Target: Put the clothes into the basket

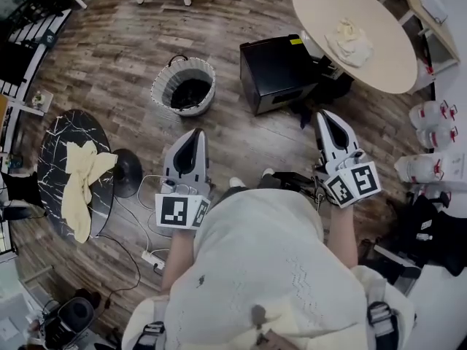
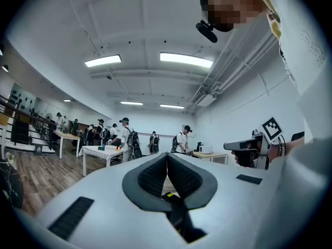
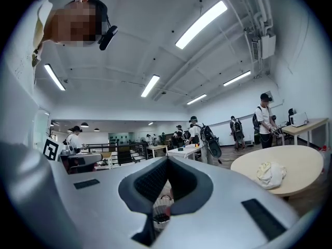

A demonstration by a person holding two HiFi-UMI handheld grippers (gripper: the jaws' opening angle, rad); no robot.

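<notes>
Holding both tools level in front of us, we see the left gripper (image 1: 195, 134) with its jaws pressed together and nothing between them, and the right gripper (image 1: 326, 117) likewise closed and empty. The basket (image 1: 184, 86) stands on the wooden floor (image 1: 109, 57) beyond the left gripper's tip, apart from it and further left than the right gripper; in the right gripper view it peeps through the gap under the closed jaws. A yellow cloth (image 1: 82, 184) drapes along the right edge of the dark marble table (image 1: 55, 159) at our left, well apart from the left gripper. A cream cloth (image 1: 350, 41) lies bunched near the middle of the round pale table (image 1: 387, 57), beyond the right gripper. The basket's inside is dark, and we cannot tell whether anything lies in it. Our own pale top hides the floor beneath us. A black box (image 1: 281, 71) stands on the floor between the basket and the round table, close under that table's left edge. Cables (image 1: 142, 195) and a power strip (image 1: 152, 257) trail between the marble table and the left gripper, partly covered by it. White jugs (image 1: 430, 115) crowd the right side of the head view. People (image 2: 124, 139) across the room are too small to make out.
</notes>
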